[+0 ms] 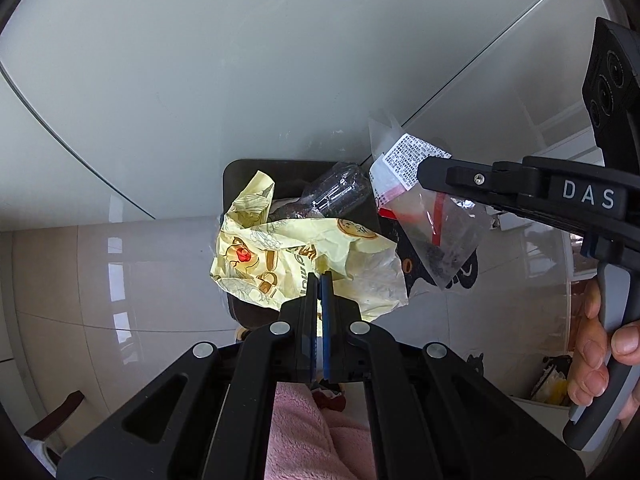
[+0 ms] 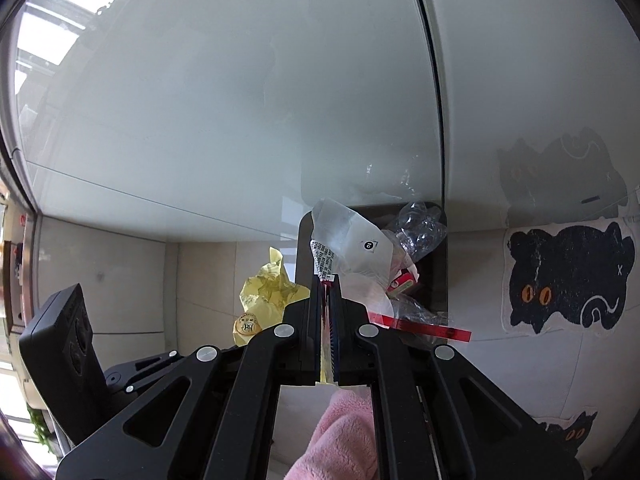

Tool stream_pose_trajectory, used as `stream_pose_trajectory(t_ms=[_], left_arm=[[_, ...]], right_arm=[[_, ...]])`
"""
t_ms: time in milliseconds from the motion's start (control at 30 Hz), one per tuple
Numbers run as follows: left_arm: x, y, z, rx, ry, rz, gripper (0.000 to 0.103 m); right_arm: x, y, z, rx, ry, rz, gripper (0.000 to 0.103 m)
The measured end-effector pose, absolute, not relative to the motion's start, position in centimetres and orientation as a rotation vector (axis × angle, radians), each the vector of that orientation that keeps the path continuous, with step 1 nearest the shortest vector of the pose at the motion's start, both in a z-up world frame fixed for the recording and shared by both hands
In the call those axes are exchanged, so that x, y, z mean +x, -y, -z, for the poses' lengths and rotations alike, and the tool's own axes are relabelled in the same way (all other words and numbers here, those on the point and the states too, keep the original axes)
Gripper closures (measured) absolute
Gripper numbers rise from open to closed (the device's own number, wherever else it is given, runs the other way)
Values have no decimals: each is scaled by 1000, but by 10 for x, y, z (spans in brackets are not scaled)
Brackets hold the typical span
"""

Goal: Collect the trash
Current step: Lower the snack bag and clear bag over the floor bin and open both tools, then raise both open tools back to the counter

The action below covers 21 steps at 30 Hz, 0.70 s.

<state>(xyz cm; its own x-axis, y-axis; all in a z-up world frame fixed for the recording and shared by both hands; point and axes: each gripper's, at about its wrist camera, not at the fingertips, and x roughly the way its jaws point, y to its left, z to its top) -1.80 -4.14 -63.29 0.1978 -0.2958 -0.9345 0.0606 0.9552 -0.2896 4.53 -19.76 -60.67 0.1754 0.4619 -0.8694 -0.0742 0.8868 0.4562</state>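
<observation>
I'm at the drop step: my left tongs [image 1: 320, 280] pinch the yellow wrapper [image 1: 296, 256] over the dark bin [image 1: 236, 172], and my right tongs [image 2: 330, 280] grip the clear plastic bag [image 2: 348, 248] above the same opening, where a crushed bottle [image 1: 336, 192] already lies; next I judge both must part to let go

A glossy pale tiled floor [image 2: 132, 280] carries a dark open bin [image 2: 438, 264], which stands against a white cabinet front [image 2: 240, 100] and holds a crushed clear plastic bottle [image 2: 420, 228] among other refuse; just to the bin's right a black cat-shaped rug [image 2: 568, 276] with orange eyes lies flat on the tiles, and a second, smaller cat rug [image 2: 568, 432] lies nearer the camera
</observation>
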Motion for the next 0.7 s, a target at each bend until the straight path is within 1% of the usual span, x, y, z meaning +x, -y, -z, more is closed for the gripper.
stream_pose_trajectory(t_ms=[133,200,233,267,300,333,433,533,600,633,667,700], left_arm=[[-11,41,638,-221,-1364,248,100],[-10,39,638,-228,-1366,244,91],[-11,40,636,-230,-1367,240,82],[-11,41,635,-229,-1365,234,78],[-11,43,634,-227,-1364,230,73],[-11,42,633,-229,-1365,229,69],[-12,38,631,-223,-1365,216,62],[-14,32,624,-226,-1366,203,57],[-16,29,615,-230,-1362,193,53],[-18,27,610,-234,-1361,187,49],[-19,25,602,-238,-1357,181,44],[-22,24,595,-240,-1353,175,42]], right_arm=[[54,193,612,348,-1359,-387,95],[58,191,615,354,-1374,-381,94],[59,191,617,360,-1382,-376,91],[60,192,619,369,-1386,-373,77],[61,192,620,384,-1388,-374,43],[62,194,623,399,-1384,-375,31],[64,194,621,396,-1381,-369,30],[65,200,617,426,-1385,-367,30],[63,204,608,432,-1382,-361,30],[62,206,602,430,-1380,-359,29],[60,208,595,424,-1377,-357,24],[57,210,587,419,-1372,-355,20]])
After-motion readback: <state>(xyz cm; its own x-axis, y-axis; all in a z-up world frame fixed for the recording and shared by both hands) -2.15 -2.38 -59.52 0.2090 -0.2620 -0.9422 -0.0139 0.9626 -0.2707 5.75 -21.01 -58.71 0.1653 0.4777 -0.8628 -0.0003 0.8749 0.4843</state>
